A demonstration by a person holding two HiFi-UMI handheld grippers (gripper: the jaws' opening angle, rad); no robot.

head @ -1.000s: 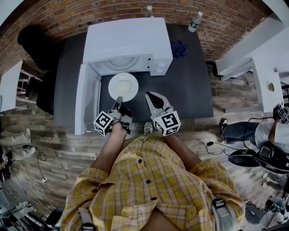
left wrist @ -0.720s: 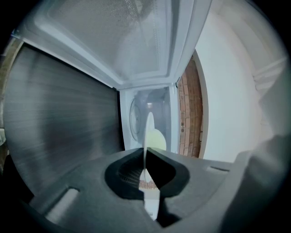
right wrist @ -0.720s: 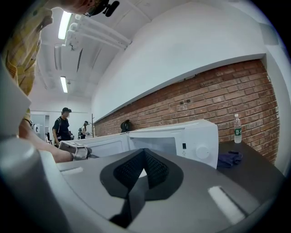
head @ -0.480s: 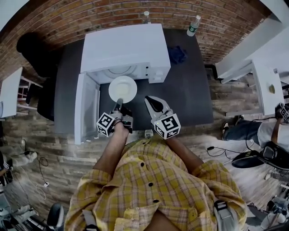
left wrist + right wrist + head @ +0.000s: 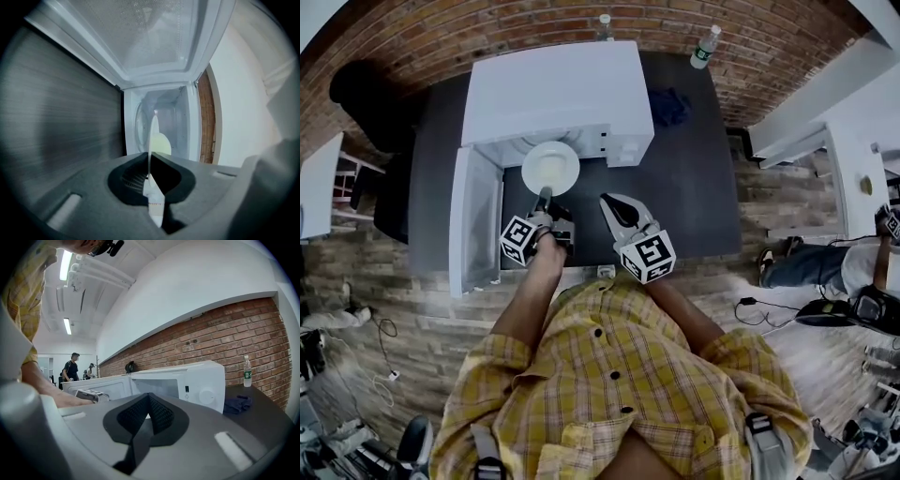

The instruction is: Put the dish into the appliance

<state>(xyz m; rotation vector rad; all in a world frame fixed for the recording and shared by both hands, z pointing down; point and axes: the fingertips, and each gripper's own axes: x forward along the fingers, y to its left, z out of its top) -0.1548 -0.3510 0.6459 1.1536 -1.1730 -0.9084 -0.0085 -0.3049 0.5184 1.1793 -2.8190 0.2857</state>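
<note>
Only in the left gripper [image 5: 150, 161] view: jaws pinched almost fully together on the near rim of the round white ceramic plate [image 5: 153, 133], held edge-on straight ahead of the tips, far edge at the mouth of the open cavity of the white boxy microwave oven [image 5: 164, 117].

Only in the head view: left gripper [image 5: 546, 193] holding that plate [image 5: 550, 167] out ahead at the oven's [image 5: 558, 89] opening, swung-open white door [image 5: 473, 220] to its left, right gripper [image 5: 606, 200] just beside it on the right, above the dark tabletop [image 5: 694, 187].

Only in the right gripper [image 5: 149, 397] view: jaws closed together on nothing, oven front [image 5: 187, 380] ahead, crumpled blue cloth [image 5: 236, 404] and clear plastic bottle [image 5: 247, 371] ahead to the right.

Hidden from above by the plate: much of the cavity floor. Hard to judge edge-on: the plate's full outline.

Against a second ago: plate carried forward from over the tabletop to the cavity mouth; right gripper roughly where it was.
</note>
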